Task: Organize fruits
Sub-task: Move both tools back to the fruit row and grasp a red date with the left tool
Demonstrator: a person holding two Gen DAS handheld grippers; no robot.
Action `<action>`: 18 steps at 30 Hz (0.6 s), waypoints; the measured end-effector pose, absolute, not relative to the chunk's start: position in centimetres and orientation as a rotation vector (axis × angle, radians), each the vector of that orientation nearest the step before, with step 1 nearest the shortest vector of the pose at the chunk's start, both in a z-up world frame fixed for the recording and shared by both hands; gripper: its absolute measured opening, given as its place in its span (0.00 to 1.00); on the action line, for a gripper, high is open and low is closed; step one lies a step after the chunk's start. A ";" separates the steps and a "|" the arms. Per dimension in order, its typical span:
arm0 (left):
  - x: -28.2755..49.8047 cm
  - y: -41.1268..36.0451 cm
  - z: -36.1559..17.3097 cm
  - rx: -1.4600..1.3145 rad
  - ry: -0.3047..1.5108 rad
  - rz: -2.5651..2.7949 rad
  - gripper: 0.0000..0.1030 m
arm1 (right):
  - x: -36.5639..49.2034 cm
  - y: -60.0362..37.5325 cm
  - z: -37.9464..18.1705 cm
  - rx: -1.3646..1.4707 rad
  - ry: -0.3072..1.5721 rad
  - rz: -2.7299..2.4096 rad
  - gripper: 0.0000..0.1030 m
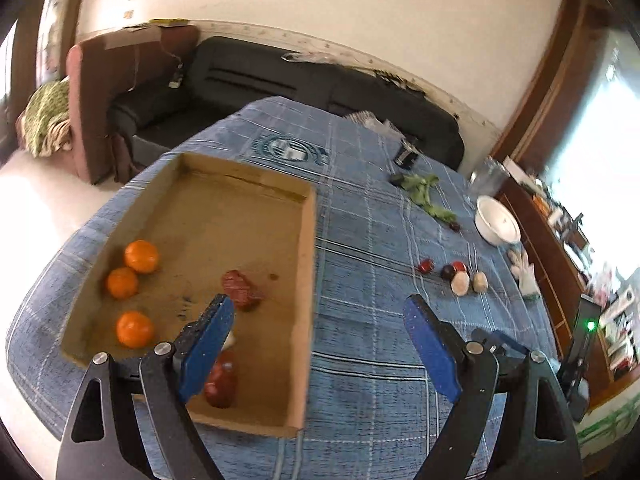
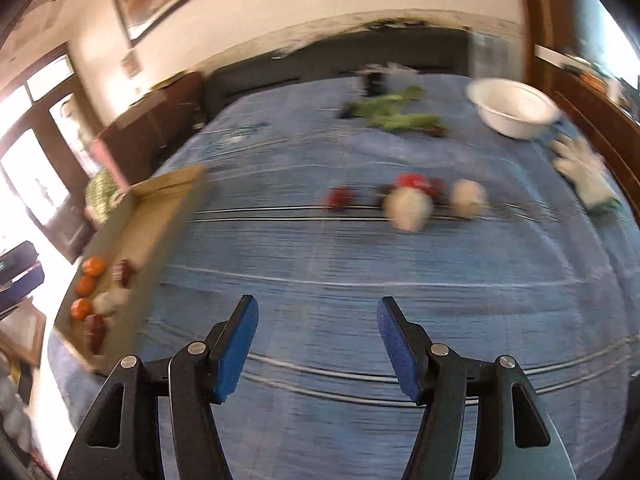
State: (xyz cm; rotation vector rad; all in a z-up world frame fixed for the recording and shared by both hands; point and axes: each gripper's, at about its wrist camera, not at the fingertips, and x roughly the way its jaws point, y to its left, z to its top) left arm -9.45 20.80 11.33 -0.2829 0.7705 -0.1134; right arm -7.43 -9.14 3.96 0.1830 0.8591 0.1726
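Note:
A shallow cardboard box (image 1: 310, 272) lies on the blue cloth. It holds three oranges (image 1: 141, 256), a red fruit (image 1: 240, 289) and more red fruit (image 1: 221, 384) partly hidden by my left finger. My left gripper (image 1: 320, 312) is open and empty above the box's right wall. Loose fruits lie on the cloth to the right: a red one (image 1: 426, 266), a dark and red pair (image 1: 454, 270) and two pale ones (image 1: 460, 283). In the blurred right wrist view my right gripper (image 2: 318, 312) is open and empty over bare cloth, with the pale fruits (image 2: 408, 208) ahead and the box (image 2: 160, 232) at left.
A white bowl (image 1: 498, 224) stands at the table's right edge, and shows in the right wrist view (image 2: 516, 110). Green leaves (image 1: 424, 192) and a white glove (image 1: 526, 276) lie near it. A black sofa (image 1: 280, 80) stands behind the table. A dark device with a green light (image 1: 586, 344) is at right.

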 end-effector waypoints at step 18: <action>2.9 6.8 5.7 -0.062 0.914 -0.325 0.55 | 1.9 -18.4 2.8 0.275 0.867 -0.005 0.61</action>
